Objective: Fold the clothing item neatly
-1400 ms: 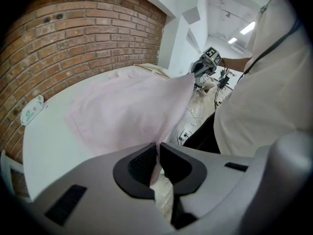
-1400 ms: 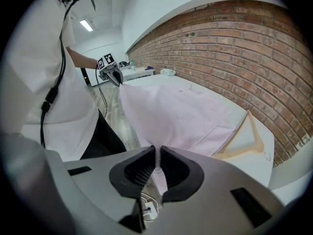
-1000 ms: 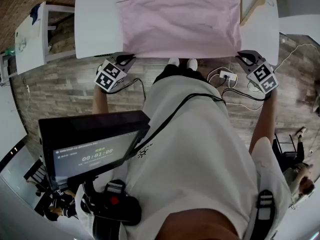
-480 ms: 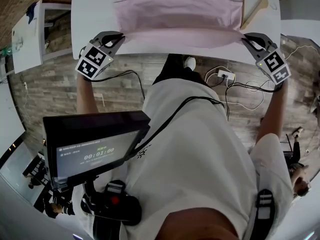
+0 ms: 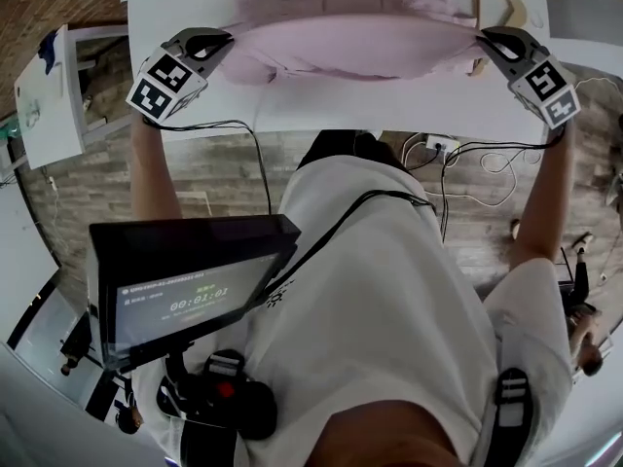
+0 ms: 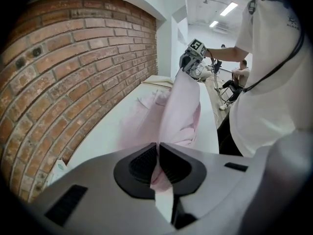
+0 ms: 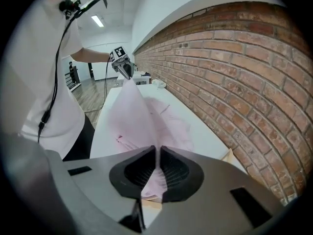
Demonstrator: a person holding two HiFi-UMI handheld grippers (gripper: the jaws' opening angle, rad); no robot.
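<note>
Holding the near edge by both corners, with the fold lying straight ahead

The left gripper (image 5: 216,40) is clamped on the left corner of the pink clothing item (image 5: 355,42). In the left gripper view its dark pads stand almost together, with a strip of pink cloth pinched between them. The right gripper (image 5: 490,37) has the same hold on the right corner, with cloth running up out of its nearly closed pads. Between the two, the held edge hangs raised off the white table (image 5: 389,105) and sags a little in the middle.

The rest of the garment lies flat on the table beyond the grippers, spread away from the person toward the brick wall (image 6: 73,82). The held edge runs side to side across the person. The cloth to be covered lies forward of both grippers, not beside either one.

Judging from this, the step in hand is the first fold, bringing the near edge over onto the far part. Neither hand is nearer, since each holds its own corner at about the same reach. The move calls for both to travel forward together and level, keeping the edge taut so the crease lands straight.

A wooden hanger (image 5: 506,3) lies just beside the garment on the right gripper's side and could catch the cloth there
</note>
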